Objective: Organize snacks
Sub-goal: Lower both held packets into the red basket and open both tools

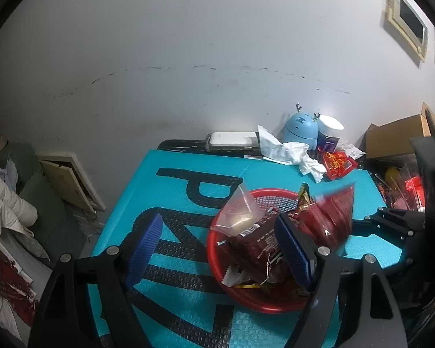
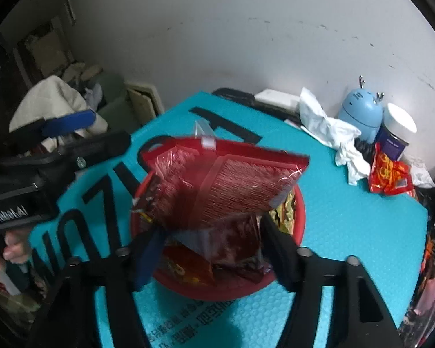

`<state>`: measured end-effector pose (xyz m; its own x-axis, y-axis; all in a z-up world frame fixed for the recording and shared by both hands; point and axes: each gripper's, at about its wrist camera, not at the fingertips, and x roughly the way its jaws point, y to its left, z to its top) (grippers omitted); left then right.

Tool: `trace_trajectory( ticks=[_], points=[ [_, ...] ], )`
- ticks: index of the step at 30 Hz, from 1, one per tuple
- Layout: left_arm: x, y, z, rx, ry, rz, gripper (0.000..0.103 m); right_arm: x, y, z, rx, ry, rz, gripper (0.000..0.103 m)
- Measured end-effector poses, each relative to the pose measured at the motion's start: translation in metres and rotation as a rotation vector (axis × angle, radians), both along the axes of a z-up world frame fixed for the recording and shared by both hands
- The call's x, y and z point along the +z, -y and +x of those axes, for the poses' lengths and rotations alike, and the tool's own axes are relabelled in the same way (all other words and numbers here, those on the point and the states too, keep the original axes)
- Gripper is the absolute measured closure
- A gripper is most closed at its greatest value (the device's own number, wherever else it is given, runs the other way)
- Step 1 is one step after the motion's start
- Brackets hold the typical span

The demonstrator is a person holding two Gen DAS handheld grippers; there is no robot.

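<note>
**Red bag over the basket, both tongs apart**

Largest first: the teal mat [image 2: 348, 232] covered the table, black lettering across it. On it sat the red basket [image 1: 246, 301], round, heaped with snack packets. In my left view it lay at about 4 o'clock from frame centre; in my right view, just below centre toward 6 o'clock.

Next down, the big red bag [image 2: 217, 185]. In the right view it stood tilted above the basket, its long top edge running from about 10 o'clock to 3 o'clock, its lower end down between my right gripper [image 2: 211, 249] fingers. Those jaws stood wide; I could not tell whether a pad touched the bag, and blur suggested it was loose. I judged it dropping or just let go into the basket.

The left gripper [image 1: 217, 246] was wide too, nothing between the pads; its right finger [image 1: 293, 249] overlapped the basket's packets, the other sat over bare mat at 9 o'clock of the basket.

Smaller: a loose orange-red packet [image 2: 388, 177] lay on the mat at 2 o'clock of the basket, beside crumpled white paper [image 2: 333, 133]. The right gripper looked nearer to it, so I judged that side should fetch it.
</note>
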<state>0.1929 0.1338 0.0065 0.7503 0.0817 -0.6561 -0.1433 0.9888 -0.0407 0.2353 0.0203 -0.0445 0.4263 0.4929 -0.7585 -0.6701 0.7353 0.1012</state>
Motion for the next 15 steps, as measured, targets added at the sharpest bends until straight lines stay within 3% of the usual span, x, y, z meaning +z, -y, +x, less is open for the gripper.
trace_trajectory(
  ticks=[8, 15],
  points=[
    [-0.004, 0.005, 0.002, -0.02, -0.014, -0.004, 0.024, -0.006, 0.008, 0.001, -0.016, -0.022, 0.0, 0.023],
    [-0.003, 0.009, -0.001, -0.024, -0.007, -0.002, 0.024, 0.004, 0.011, -0.002, -0.038, 0.021, 0.011, 0.019]
  ],
)
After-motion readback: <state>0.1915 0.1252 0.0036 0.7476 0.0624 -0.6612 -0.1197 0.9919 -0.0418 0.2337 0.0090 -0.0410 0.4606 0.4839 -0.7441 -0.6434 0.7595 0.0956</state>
